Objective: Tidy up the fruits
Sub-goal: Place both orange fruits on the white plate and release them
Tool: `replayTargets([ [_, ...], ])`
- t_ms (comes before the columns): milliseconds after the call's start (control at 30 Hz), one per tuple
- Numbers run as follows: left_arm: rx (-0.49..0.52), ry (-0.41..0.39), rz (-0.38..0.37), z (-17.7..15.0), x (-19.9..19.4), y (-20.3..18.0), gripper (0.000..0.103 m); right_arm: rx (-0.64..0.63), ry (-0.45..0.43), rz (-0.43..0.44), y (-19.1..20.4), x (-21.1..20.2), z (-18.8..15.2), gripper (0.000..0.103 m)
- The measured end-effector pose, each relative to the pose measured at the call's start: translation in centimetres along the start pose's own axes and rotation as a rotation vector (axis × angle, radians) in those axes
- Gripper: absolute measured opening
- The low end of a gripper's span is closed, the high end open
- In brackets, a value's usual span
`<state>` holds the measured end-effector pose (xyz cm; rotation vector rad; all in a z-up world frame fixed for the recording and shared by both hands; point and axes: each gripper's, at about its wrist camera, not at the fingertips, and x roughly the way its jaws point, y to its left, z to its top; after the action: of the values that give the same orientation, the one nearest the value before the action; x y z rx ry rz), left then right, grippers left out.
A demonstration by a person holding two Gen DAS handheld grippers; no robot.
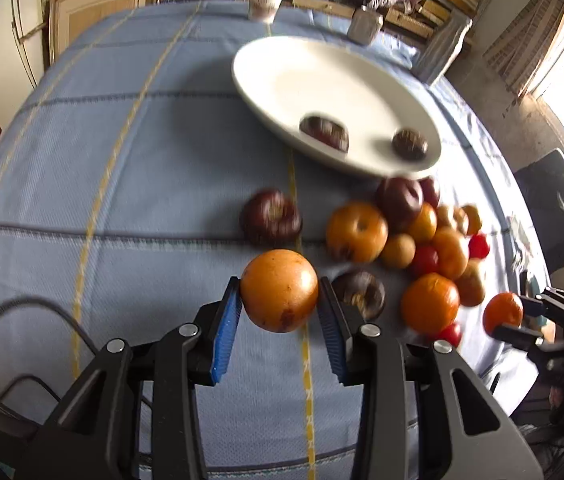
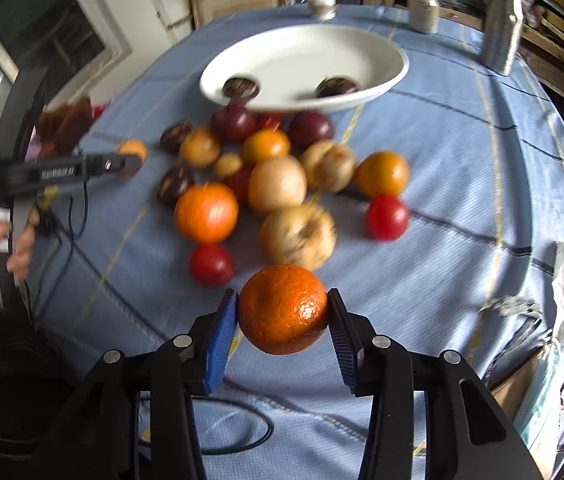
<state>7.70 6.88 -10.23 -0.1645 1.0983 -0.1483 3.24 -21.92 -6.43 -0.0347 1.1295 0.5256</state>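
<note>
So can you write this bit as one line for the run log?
left gripper: shut on smooth orange-brown round fruit | right gripper: shut on dimpled orange tangerine | white oval plate: two dark fruits

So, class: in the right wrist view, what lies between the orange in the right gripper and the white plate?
The loose pile of fruit on the tablecloth lies between the orange and the white plate.
</note>
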Motion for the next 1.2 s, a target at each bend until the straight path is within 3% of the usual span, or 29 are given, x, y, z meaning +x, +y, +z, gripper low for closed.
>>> replayTargets([
  [200, 0.017, -0.066, 0.006, 5.3, -0.6, -0.1, 0.038, 0.048, -0.104, -0.02, -3.0, -1.0, 5.7, 0.046],
  [400, 0.039, -0.09, 0.01, 11.2, 1.4, -0.8, 0.038, 0.031, -0.174, -0.016, -3.8, 0.6, 12.6, 0.046],
  [633, 0.07, -0.046, 0.008, 14.9, 5.7, -1.9, 0.038, 0.005, -0.155, 0.007, -3.3, 5.4, 18.1, 0.046],
  [1000, 0.047, 0.029, 0.001, 15.5, 10.4, -1.8, 0.038, -0.009, -0.082, 0.013, -3.2, 10.9, 19.7, 0.047],
  [1033, 0.045, 0.026, 0.001, 15.5, 10.4, -1.9, 0.04, -0.004, -0.08, 0.015, -3.2, 11.0, 19.7, 0.048],
  [1100, 0.036, 0.012, 0.007, 15.6, 10.0, -1.8, 0.055, 0.005, -0.107, 0.019, -3.3, 10.3, 19.6, 0.055],
  [1200, 0.024, -0.02, 0.013, 16.0, 8.9, -1.7, 0.061, -0.01, -0.147, 0.004, -3.0, 8.5, 19.7, 0.059],
])
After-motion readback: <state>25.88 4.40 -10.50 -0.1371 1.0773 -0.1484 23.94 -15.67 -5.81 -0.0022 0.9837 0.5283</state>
